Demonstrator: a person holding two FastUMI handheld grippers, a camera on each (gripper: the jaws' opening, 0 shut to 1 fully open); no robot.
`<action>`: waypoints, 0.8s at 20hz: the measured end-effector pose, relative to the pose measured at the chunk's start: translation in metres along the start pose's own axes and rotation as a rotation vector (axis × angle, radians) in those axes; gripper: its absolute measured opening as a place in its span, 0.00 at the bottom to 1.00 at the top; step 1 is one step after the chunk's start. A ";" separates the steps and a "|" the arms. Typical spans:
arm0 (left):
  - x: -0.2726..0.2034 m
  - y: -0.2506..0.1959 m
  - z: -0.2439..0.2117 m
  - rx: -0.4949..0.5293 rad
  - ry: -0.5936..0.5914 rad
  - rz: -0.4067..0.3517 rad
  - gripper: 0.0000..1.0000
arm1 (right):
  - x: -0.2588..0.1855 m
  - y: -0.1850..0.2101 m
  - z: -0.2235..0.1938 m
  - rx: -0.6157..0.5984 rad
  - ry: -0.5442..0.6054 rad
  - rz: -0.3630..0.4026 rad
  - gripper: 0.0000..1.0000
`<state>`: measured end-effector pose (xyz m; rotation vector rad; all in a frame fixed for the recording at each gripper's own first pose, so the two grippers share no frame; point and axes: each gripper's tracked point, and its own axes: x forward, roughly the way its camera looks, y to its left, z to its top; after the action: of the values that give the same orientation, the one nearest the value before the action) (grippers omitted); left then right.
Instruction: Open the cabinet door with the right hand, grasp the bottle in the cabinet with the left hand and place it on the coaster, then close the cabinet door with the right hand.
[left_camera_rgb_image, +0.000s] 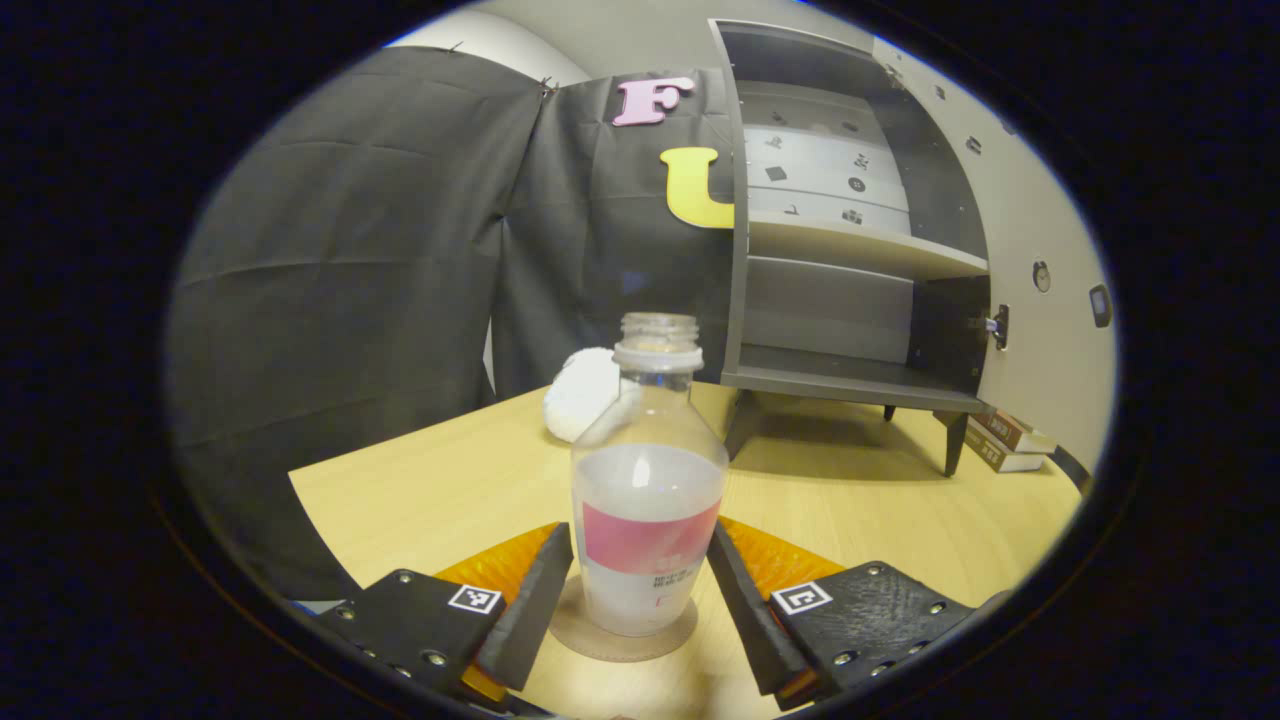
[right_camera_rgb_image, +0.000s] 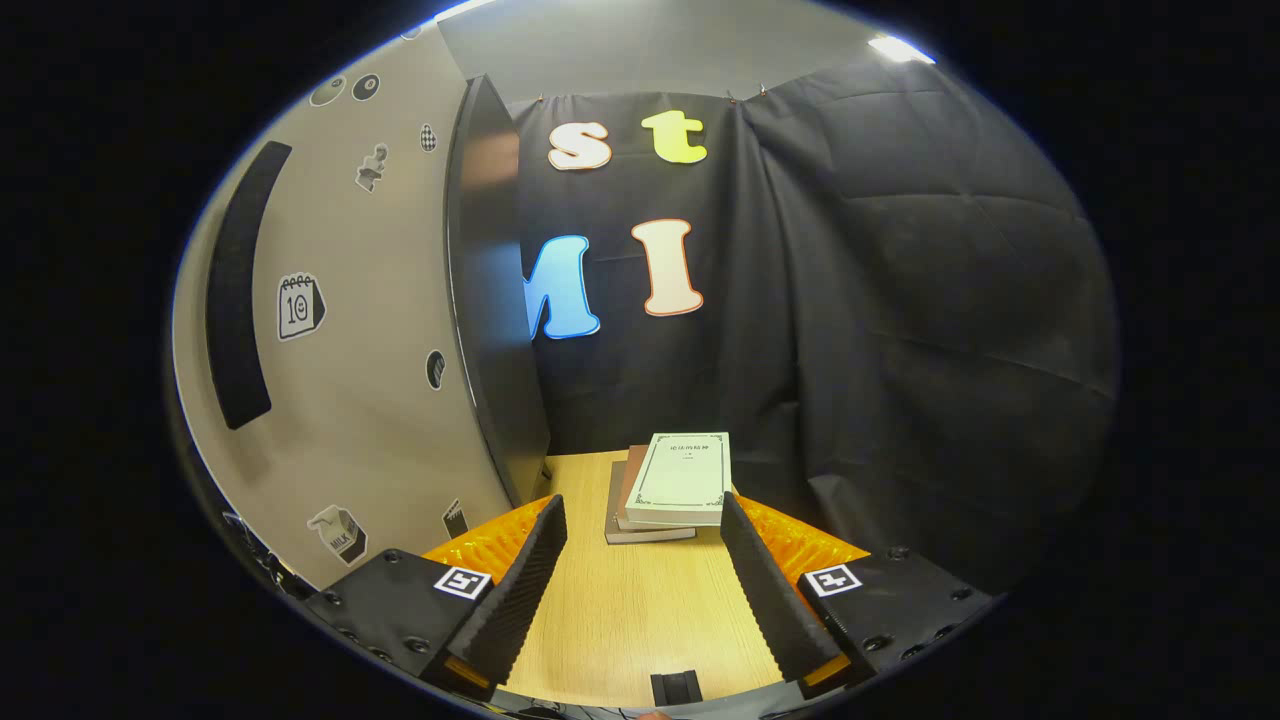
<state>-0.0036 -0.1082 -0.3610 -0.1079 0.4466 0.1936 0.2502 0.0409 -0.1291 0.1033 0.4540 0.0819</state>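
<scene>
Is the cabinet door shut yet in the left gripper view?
No: the cabinet door is swung wide open, baring the shelves of the cabinet, while the bottle already stands on the coaster.

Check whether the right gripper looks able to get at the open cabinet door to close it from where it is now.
Probably yes. The right gripper is open, holds nothing, and the cabinet door stands open just to its left with bare table between. The stacked books lie ahead, not in the path.
</scene>
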 end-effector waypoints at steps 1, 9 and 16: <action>-0.001 0.001 0.005 0.000 -0.004 0.001 0.83 | 0.000 0.000 0.002 0.005 -0.003 0.005 0.98; -0.030 -0.004 0.080 0.027 -0.082 0.001 0.81 | 0.003 0.005 0.022 0.078 -0.034 0.066 0.98; -0.073 -0.010 0.189 0.050 -0.169 -0.005 0.81 | -0.007 0.039 0.062 0.056 -0.089 0.238 0.98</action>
<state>0.0129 -0.1018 -0.1594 -0.0427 0.2829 0.1850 0.2693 0.0741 -0.0663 0.2152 0.3536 0.2976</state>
